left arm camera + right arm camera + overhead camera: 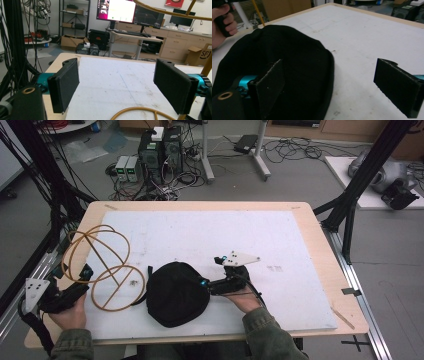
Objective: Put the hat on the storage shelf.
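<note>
1. High view first: a black cap (176, 293) lies flat on the white table cover (210, 240), near the front edge and a bit left of centre.
2. Right gripper (206, 283) sits at the cap's right edge, held in the person's right hand (245, 299), grey plate on top.
3. Right gripper view shows its jaws spread wide with nothing pinched. One jaw hangs over the black fabric of the cap (274, 62), the other is out over bare white cover (362, 37). Can't tell if the near jaw actually touches the fabric.
4. Left gripper (86, 273) is over at the table's left edge in the left hand (70, 312), right up against a yellowish wire-hoop frame (102, 265) that stands just left of the cap.
5. Left gripper view: jaws wide apart here too, holding nothing. A curve of the hoop frame (140, 110) lies on the table between them, another arc crosses overhead.
</note>
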